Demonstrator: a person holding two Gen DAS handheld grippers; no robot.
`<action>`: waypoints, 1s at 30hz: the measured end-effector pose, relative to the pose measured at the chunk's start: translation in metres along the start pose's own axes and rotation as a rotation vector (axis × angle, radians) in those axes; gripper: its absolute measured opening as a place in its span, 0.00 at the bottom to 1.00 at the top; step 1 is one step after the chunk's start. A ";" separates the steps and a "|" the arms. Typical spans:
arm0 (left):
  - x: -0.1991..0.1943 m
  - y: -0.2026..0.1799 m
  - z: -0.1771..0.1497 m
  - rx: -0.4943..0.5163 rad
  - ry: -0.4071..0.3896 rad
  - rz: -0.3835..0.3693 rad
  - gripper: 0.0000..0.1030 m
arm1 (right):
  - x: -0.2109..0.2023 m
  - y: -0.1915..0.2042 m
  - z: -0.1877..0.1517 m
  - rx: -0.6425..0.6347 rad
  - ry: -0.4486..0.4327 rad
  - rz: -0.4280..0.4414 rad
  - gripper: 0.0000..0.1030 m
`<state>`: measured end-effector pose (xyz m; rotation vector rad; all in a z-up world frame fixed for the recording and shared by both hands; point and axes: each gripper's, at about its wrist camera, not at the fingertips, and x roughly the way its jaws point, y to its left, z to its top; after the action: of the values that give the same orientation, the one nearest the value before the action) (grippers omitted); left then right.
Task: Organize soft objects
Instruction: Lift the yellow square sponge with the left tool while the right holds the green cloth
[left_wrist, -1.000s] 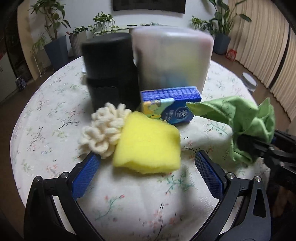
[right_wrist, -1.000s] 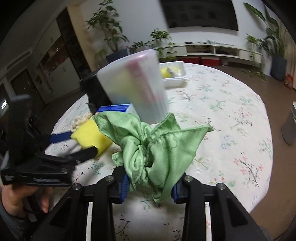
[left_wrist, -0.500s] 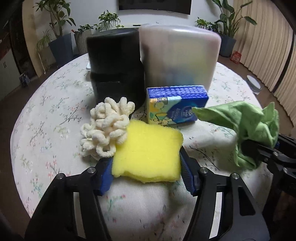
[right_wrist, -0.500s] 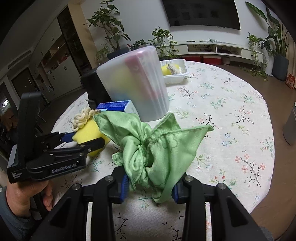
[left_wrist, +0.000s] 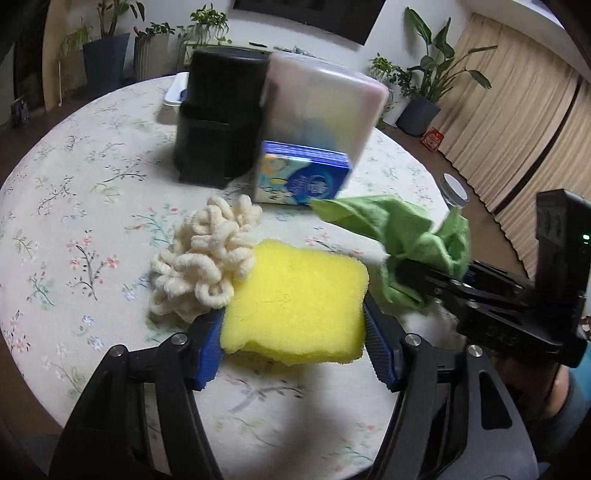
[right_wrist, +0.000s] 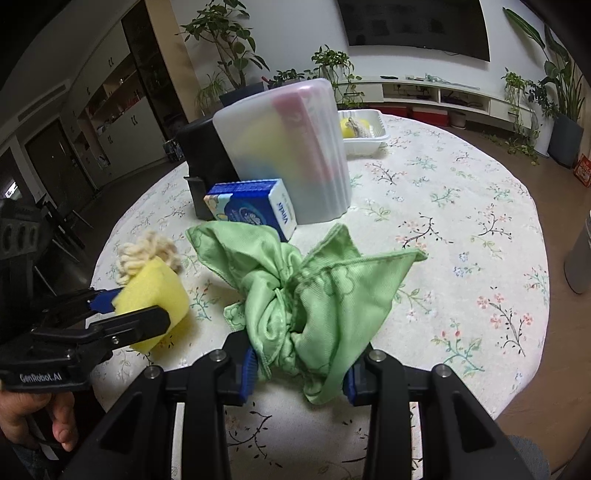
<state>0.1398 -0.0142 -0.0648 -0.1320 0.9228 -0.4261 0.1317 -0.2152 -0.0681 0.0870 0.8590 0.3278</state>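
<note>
Left claw (left_wrist: 291, 345) opening around yellow sponge (left_wrist: 295, 306), right claw (right_wrist: 297, 373) pinching green cloth (right_wrist: 306, 291)

Sponge (left_wrist: 295, 306): yellow, thick, flat between my left fingers (left_wrist: 210, 345), slightly lifted.
Cloth (right_wrist: 310, 291): green, bunched, pinched in my right fingers (right_wrist: 247, 363).
Cream looped scrubber (left_wrist: 207, 262): on counter, touching sponge.

Ahead of my tongs, a black bin (left_wrist: 218, 118) and a frosted container (left_wrist: 317, 107) stand touching, walling off the top centre of the left view, with the blue tissue pack (left_wrist: 303, 173) just before them. The floral tablecloth (left_wrist: 74, 206) lies bare at left; in the right view it is bare at right (right_wrist: 461, 221).
</note>
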 end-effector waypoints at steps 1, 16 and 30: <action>0.000 0.003 0.000 -0.001 0.003 0.009 0.62 | -0.001 0.000 -0.001 0.001 -0.002 -0.002 0.37; 0.006 -0.020 -0.018 0.107 0.074 0.019 0.85 | 0.005 0.000 0.000 0.001 0.016 0.002 0.37; -0.006 -0.041 -0.030 0.152 0.060 0.139 0.57 | 0.003 0.001 -0.001 0.000 0.018 0.016 0.37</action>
<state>0.1001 -0.0466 -0.0668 0.0842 0.9488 -0.3714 0.1323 -0.2139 -0.0705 0.0910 0.8764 0.3444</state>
